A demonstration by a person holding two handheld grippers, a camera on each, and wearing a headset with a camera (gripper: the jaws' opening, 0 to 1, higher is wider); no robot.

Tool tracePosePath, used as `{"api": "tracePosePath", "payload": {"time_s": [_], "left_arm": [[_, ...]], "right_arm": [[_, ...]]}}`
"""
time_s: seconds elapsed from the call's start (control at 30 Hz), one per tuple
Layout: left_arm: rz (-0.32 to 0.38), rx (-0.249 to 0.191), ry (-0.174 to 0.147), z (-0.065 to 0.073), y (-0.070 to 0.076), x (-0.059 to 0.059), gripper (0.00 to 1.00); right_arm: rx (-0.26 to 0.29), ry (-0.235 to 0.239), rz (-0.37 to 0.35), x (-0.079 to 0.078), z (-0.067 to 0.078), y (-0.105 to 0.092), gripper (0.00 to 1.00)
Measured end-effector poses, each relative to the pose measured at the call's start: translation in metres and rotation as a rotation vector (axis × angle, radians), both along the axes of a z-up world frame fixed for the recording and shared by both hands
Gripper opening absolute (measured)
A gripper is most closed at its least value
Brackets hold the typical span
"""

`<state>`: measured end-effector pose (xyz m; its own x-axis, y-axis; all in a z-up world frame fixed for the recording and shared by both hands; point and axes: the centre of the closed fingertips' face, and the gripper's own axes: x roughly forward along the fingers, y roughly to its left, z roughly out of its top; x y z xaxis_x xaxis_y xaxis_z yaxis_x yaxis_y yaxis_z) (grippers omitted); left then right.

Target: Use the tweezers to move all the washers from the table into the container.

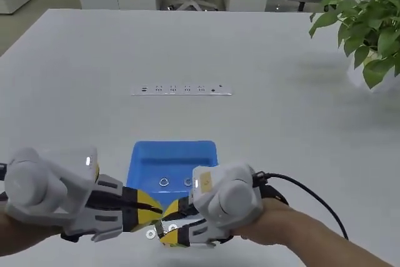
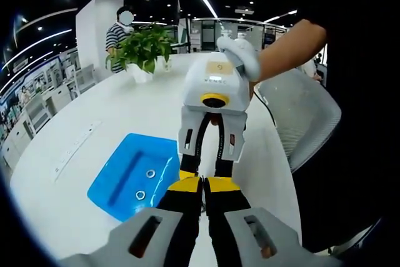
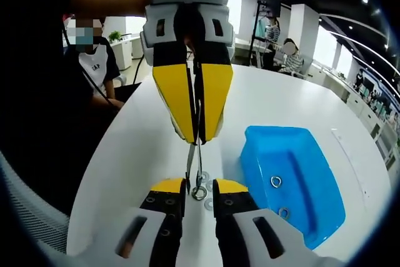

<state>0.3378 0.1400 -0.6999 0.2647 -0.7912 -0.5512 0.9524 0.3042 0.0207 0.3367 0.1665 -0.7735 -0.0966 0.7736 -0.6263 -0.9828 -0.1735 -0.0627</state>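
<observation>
White table [image 1: 281, 142] stretched wide, potted plant [image 1: 365, 23] far right, blue container [image 1: 140, 161] ahead holding two washers [image 3: 275, 182], power strip [image 1: 181, 90] beyond, left gripper [image 3: 200, 130] clamped on my tweezers [image 3: 195, 161], right gripper [image 3: 200, 187] narrow around their tips, whether squeezing I couldn't tell, washer [image 3: 199, 192] at the tips, second washer [image 3: 209, 204] beside.

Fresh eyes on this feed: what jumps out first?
The bright blue container mid-table, with two washers already in it. Just in front, the left gripper clamps tweezers whose tips sit at a loose washer on the white table, between the jaws of the right gripper.
</observation>
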Motion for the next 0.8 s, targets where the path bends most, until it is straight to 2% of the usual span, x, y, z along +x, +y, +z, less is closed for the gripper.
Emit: {"api": "tracePosePath", "payload": {"time_s": [0.27,0.43,0.8], "left_arm": [[-0.002,0.002,-0.002,0.0006,-0.0008,-0.0001,0.05],[-0.003,0.001,0.0,0.0002,0.0,-0.0008,0.05],[-0.008,0.003,0.008,0.0007,-0.0021,-0.0044,0.05]], "right_arm": [[-0.008,-0.002,0.039,-0.0057,-0.0036,0.0023,0.12],[-0.008,-0.011,0.04,-0.0056,-0.0043,0.0029,0.11],[0.006,0.007,0.027,-0.0069,-0.0043,0.0028,0.09]]}}
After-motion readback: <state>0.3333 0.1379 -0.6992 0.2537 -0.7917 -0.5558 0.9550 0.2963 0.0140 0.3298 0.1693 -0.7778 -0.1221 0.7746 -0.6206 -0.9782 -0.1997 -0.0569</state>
